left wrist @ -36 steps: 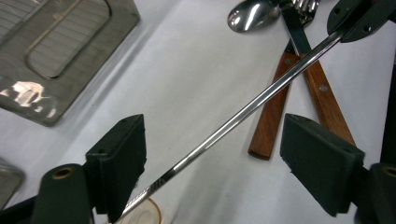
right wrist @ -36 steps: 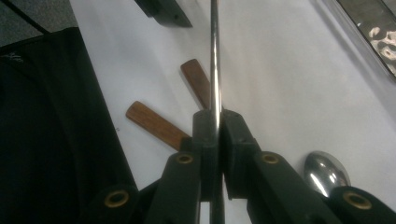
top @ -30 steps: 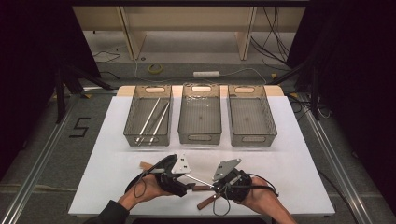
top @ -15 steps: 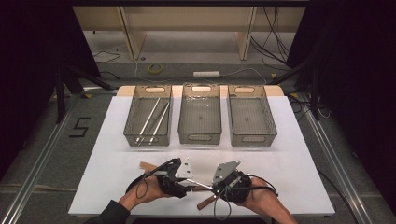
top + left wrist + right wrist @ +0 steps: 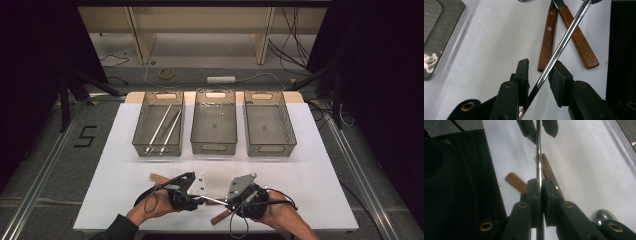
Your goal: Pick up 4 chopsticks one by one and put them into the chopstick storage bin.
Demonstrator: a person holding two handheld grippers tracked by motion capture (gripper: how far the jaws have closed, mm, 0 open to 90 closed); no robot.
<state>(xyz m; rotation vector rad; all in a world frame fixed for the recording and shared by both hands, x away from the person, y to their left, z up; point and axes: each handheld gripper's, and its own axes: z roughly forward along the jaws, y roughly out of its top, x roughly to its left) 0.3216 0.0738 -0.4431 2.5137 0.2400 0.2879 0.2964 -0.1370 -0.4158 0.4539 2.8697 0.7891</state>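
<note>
A shiny metal utensil handle (image 5: 212, 200) spans the gap between my two grippers at the table's front edge. My right gripper (image 5: 227, 203) is shut on one end of the metal handle (image 5: 538, 157), with both pads of the right gripper (image 5: 539, 182) pressed on it. My left gripper (image 5: 201, 197) faces it from the left. The handle (image 5: 559, 50) runs slantwise between the jaws of the left gripper (image 5: 540, 66), which have just been closing and stand a little apart around it. Two wooden-handled utensils (image 5: 549, 42) lie on the white table beneath.
Three clear bins stand in a row at mid-table: the left bin (image 5: 159, 150) holds long metal utensils (image 5: 165, 127), the middle bin (image 5: 214, 148) and the right bin (image 5: 270, 150) look bare. A spoon bowl (image 5: 605, 216) lies by my right gripper. Another wooden handle (image 5: 157, 177) lies behind my left gripper.
The left gripper's jaws have narrowed around the metal handle. Both hands stayed where they were, and the right gripper kept its hold.
</note>
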